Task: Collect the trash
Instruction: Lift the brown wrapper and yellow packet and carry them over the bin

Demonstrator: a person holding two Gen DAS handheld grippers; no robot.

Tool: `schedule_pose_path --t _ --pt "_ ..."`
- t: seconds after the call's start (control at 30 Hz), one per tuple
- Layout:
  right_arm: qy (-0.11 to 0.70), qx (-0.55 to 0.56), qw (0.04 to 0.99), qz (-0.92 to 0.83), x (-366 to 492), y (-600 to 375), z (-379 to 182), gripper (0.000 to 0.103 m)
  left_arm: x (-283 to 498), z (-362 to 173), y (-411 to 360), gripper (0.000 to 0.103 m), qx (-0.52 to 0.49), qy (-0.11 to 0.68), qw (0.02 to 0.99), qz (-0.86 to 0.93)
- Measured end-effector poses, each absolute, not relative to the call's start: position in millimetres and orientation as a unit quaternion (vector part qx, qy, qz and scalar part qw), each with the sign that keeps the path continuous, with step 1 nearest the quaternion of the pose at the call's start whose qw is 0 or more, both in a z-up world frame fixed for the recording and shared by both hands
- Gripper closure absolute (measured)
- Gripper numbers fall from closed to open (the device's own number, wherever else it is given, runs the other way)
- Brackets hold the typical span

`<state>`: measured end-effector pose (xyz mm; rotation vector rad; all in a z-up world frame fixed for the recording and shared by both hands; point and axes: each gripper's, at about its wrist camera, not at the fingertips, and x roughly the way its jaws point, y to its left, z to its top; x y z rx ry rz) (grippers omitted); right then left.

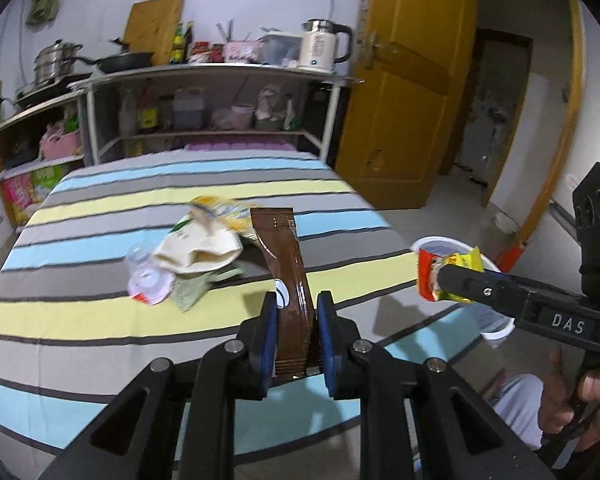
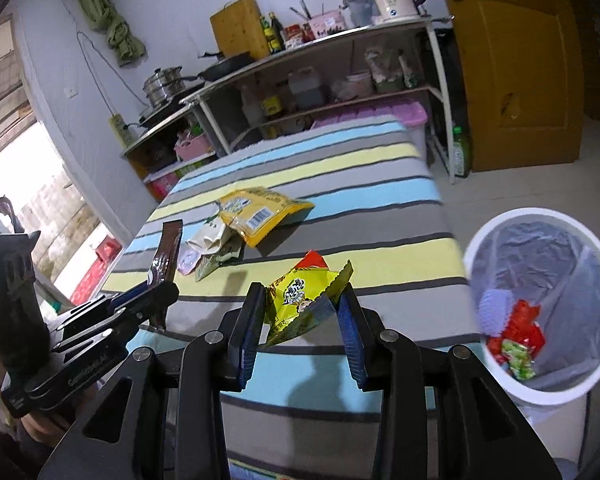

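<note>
My left gripper [image 1: 296, 312] is shut on a long brown sachet [image 1: 284, 256] and holds it upright above the striped table; it also shows in the right wrist view [image 2: 152, 292] with the sachet [image 2: 168, 250]. My right gripper [image 2: 300, 308] is shut on a yellow and red snack wrapper [image 2: 300, 296], near the table's right edge, left of a white bin [image 2: 540, 392] that holds red and green wrappers. In the left wrist view the right gripper [image 1: 440, 274] holds the wrapper [image 1: 456, 262] over the bin's rim [image 1: 452, 242].
On the striped tablecloth [image 2: 340, 184] lie a yellow snack bag [image 2: 260, 212], a cream packet [image 1: 200, 248], a clear plastic cup [image 1: 140, 258] and a green wrapper [image 1: 190, 292]. Shelves with cookware stand behind. A yellow door [image 1: 404, 92] is at the right.
</note>
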<state>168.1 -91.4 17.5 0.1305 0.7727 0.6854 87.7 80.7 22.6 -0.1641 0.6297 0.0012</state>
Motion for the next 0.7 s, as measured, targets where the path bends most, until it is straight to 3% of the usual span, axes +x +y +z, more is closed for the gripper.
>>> schedule_pose_path --t 0.7 --pt "0.330 0.083 0.911 0.233 156.7 -191.1 33.9 0.065 121.3 42.1 -17.7 0.083 -0.044 0.291 0.951 -0.098"
